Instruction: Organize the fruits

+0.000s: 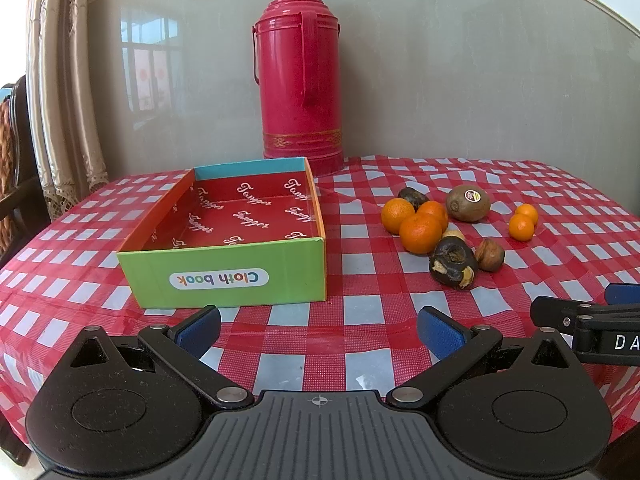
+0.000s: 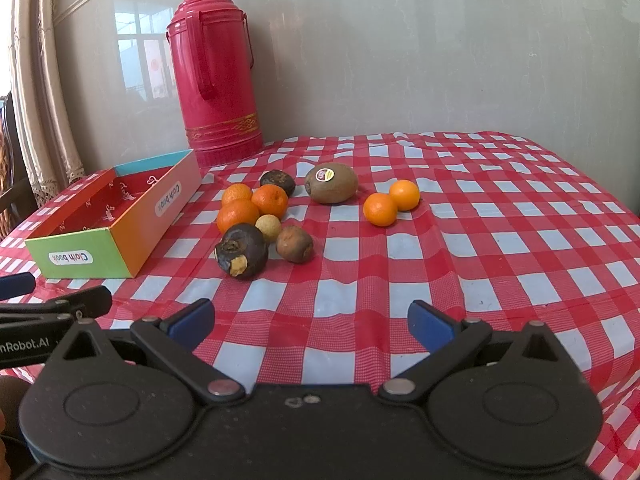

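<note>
Hovering wide-jawed and empty over the checked cloth, the right gripper [image 2: 310, 322] sits nearer the loose fruit cluster [image 2: 256, 216], ahead and slightly left, while the equally spread left gripper [image 1: 318, 330] faces the empty box [image 1: 224, 276].

A red-and-white checked tablecloth [image 1: 360, 312] covers the table, set against a glossy grey wall [image 1: 460, 72] — a window's reflection [image 1: 150, 64] shows there. Beige curtains [image 1: 60, 92] hang left, beside a dark wooden chair [image 1: 16, 184].
</note>
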`<state>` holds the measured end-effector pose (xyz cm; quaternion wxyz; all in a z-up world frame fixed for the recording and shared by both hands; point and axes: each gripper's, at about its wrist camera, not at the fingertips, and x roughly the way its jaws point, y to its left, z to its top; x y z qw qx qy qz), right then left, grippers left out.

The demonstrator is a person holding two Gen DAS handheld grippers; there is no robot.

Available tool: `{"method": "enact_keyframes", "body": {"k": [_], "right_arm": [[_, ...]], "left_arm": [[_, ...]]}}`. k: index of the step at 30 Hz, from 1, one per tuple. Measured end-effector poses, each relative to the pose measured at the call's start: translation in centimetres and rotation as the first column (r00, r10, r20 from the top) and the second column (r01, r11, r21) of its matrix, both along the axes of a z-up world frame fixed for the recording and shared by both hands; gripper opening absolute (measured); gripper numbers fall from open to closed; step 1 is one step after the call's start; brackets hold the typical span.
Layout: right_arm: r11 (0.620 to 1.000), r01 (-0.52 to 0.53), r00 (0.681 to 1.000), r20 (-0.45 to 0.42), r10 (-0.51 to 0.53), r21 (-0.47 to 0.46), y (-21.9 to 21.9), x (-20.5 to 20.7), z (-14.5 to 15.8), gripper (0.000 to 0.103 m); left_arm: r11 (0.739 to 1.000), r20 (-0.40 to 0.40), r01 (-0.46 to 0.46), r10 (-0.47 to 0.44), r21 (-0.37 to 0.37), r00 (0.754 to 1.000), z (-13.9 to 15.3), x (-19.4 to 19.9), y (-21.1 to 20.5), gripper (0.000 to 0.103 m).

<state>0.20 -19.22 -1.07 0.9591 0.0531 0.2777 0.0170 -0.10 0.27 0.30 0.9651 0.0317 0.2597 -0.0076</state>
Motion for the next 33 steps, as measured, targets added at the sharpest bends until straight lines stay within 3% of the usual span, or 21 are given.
{"method": "enact_keyframes", "body": {"k": [17, 33], "right_arm": [[1.000, 0.001, 1.000, -0.001, -0.001, -0.001, -0.01, 0.03, 0.01, 0.097], [0.999, 0.016, 1.000, 0.022, -0.017, 0.036, -0.84, -0.47, 0.27, 0.097]], "left_arm": [[1.000, -0.002, 0.004, -0.004, 0.016, 1.000, -0.02, -0.02, -0.02, 0.103], [0.998, 0.070, 0.017, -0.021, 0.056, 0.997, 0.00, -0.68, -0.53, 0.103]]}}
